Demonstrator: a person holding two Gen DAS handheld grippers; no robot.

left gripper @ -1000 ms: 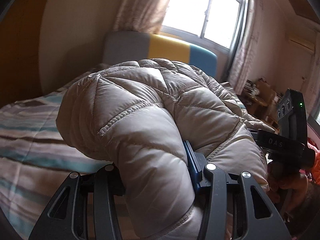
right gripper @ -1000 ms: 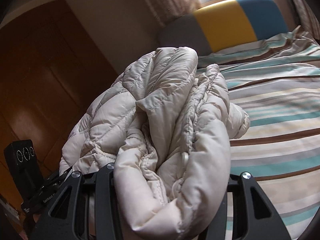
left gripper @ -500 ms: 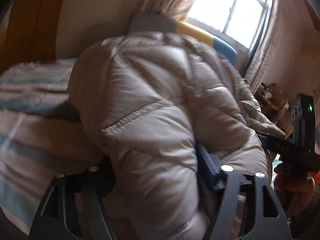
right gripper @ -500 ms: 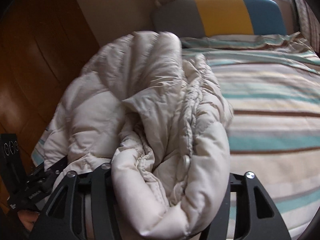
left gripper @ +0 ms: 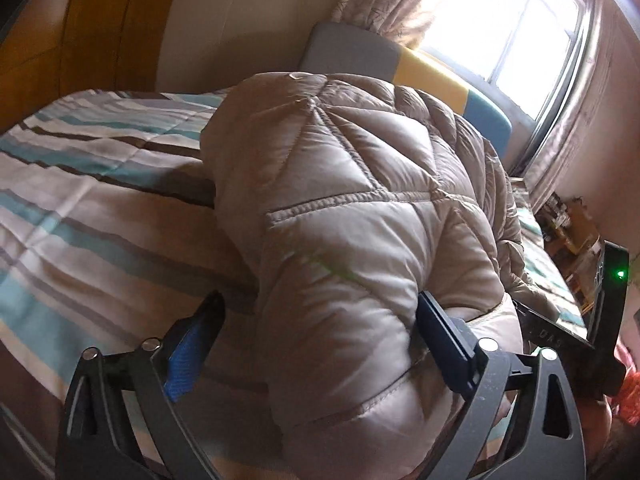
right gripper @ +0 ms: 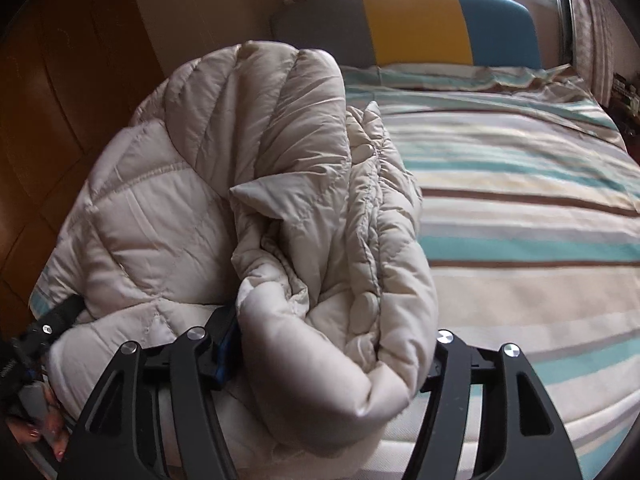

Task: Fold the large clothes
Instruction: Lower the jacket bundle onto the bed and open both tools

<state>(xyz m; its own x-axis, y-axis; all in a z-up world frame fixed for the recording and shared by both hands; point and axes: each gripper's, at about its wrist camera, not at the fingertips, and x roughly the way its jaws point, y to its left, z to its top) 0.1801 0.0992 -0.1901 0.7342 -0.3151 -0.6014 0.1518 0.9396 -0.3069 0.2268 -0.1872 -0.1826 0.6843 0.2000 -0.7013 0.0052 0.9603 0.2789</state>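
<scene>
A puffy beige quilted jacket (left gripper: 360, 200) lies bunched on the striped bed (left gripper: 80, 200). My left gripper (left gripper: 318, 298) straddles one thick fold, jaws opening wide. Its blue left pad (left gripper: 188, 356) stands clear of the fabric, while the right finger (left gripper: 444, 340) still touches it. In the right wrist view the jacket (right gripper: 200, 200) shows its crumpled inner side. My right gripper (right gripper: 332, 332) has a rolled fold filling the gap, both fingers against it, jaws opening. The fold hides the right fingertip.
The bed (right gripper: 520, 240) stretches right toward a grey, yellow and blue headboard (right gripper: 416, 24). A wooden wardrobe (right gripper: 60, 80) stands at the left. A bright window (left gripper: 500, 20) with curtains and a cluttered shelf (left gripper: 568, 220) are at the far right. The other gripper's body (left gripper: 612, 300) shows at the right edge.
Both grippers sank with the jacket onto the bed. The left jaws spread wide and the left pad came off the fabric. The right jaws widened around the fold.
</scene>
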